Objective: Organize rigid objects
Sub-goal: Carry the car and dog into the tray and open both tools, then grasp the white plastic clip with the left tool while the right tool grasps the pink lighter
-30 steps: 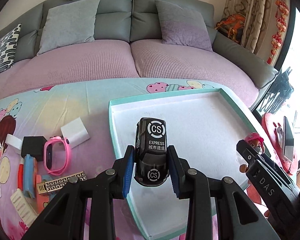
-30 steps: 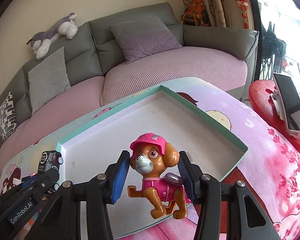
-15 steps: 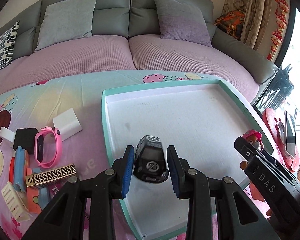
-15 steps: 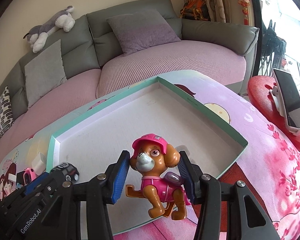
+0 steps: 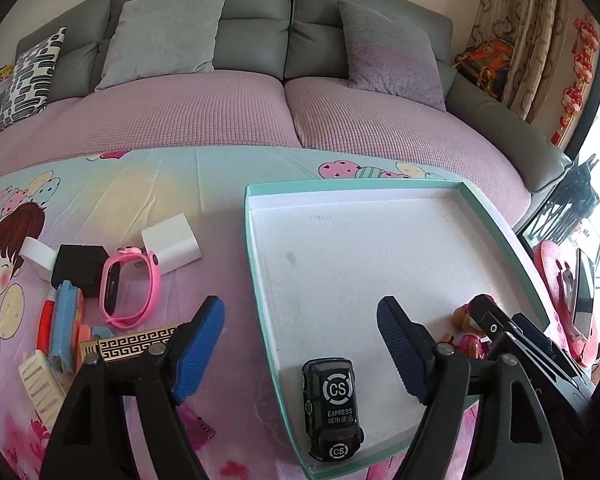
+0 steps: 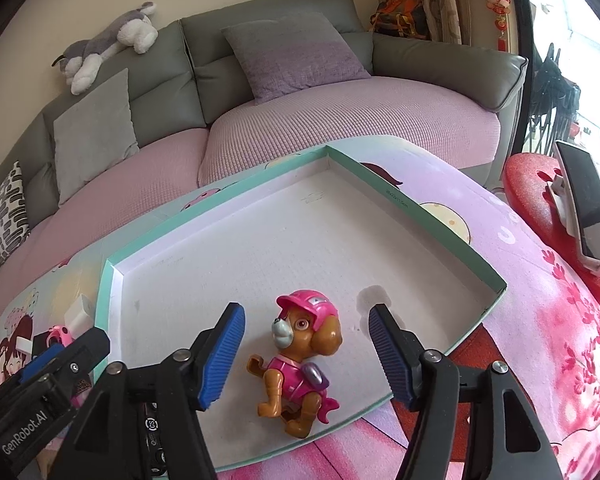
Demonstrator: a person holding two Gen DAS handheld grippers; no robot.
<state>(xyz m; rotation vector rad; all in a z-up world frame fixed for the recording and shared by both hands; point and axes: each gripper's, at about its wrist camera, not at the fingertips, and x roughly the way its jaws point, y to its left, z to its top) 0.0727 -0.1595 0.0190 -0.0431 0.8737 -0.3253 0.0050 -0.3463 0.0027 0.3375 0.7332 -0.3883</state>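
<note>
You have two toys in the tray now. The black toy car lies flat near the bottom edge of the left wrist picture, just inside the tray's near left corner. The pup toy in the pink hat lies on its back in the lower middle of the right wrist picture, close to the tray's near rim.

Your left gripper has just been opening its jaws. They stand wide apart and the car sits below and between them, with nothing pressing on it. Your right gripper has just been opening too. Its jaws stand apart on each side of the pup and do not touch it.

So I think two things are put away and both of your grippers are free. More is left. In the left part of the left wrist picture, things lie on the tabletop outside the tray: a pink watch, a white block, a black box, a gold patterned bar and some small bits beside them.

The car's long side runs up and down the picture, with the "CS" end near you. The pup's long side runs up and down too, tipped a little, head up toward the tray's middle and feet toward you.
</note>
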